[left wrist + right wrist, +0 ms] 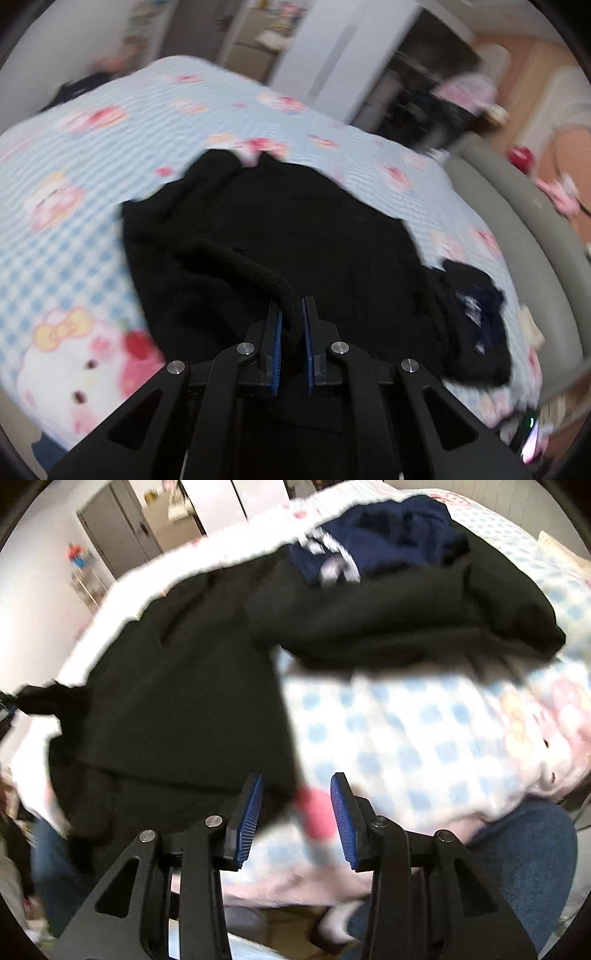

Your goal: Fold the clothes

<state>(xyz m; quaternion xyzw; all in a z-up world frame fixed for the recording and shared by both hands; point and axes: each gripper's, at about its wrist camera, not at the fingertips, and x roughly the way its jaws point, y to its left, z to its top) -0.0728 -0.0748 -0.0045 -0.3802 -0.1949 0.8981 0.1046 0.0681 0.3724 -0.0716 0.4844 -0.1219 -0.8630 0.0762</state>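
1. On the bed, over the blue-checked blanket (92,229) with its cartoon-cat print, the black garment (295,236) lies spread and rumpled, covering the middle of the blanket in the left wrist view.
2. The left gripper (292,317) is clenched on a thick rolled edge of the black garment: the dark cord-like fold runs from the cloth straight into the narrow gap between the blue pads, and both pads press against it.
3. From that pinched fold the rest of the black garment fans out ahead of the left gripper, away from the camera.
4. A second piece, the navy garment (476,302) with white markings, lies bunched at the right edge of the black garment, touching it, near the side of the blanket.
5. In the right wrist view the right gripper (297,786) stands with its jaws part-way apart and nothing pressed between the pads.
6. The edge of the black garment (177,709) passes just beside the left-hand blue pad of the right gripper; whether cloth touches that pad cannot be told through the blur.
7. Between the right gripper's jaws shows the blanket, with a pink-red blurred patch of its print.
8. The navy garment (388,535) sits on top of the black garment at its far end, well apart from the right gripper.
9. Below the blanket's edge, blue denim (524,856) of the person's leg is visible.
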